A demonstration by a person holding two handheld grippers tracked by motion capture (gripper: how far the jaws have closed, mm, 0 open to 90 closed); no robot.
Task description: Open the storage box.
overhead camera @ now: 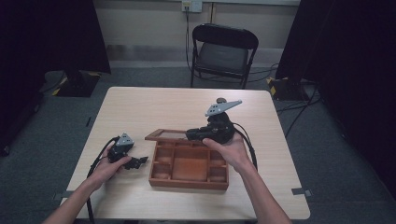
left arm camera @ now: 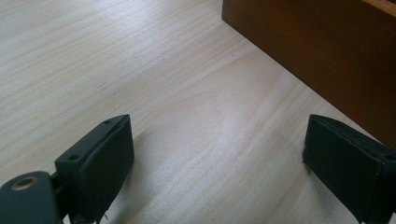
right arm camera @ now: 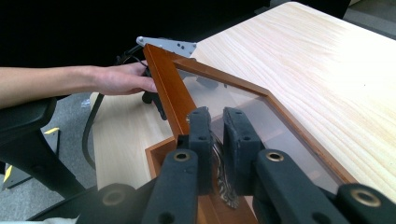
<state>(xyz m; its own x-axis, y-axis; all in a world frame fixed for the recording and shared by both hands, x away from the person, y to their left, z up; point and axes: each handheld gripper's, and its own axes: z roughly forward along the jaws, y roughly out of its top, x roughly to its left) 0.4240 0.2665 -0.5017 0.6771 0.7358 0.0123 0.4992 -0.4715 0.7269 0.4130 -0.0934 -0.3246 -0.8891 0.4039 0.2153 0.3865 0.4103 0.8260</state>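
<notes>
The brown wooden compartment box (overhead camera: 189, 165) sits near the front middle of the pale wooden worktop (overhead camera: 140, 107), its glass-paned hinged lid (right arm camera: 243, 109) raised roughly halfway; whether opening or closing, the swing is unfinished. The right gripper (right arm camera: 218, 128) is clenched on the lid's metal clasp, hand reaching over the box. The left gripper (left arm camera: 217, 163) rests released just left of the box.
</notes>
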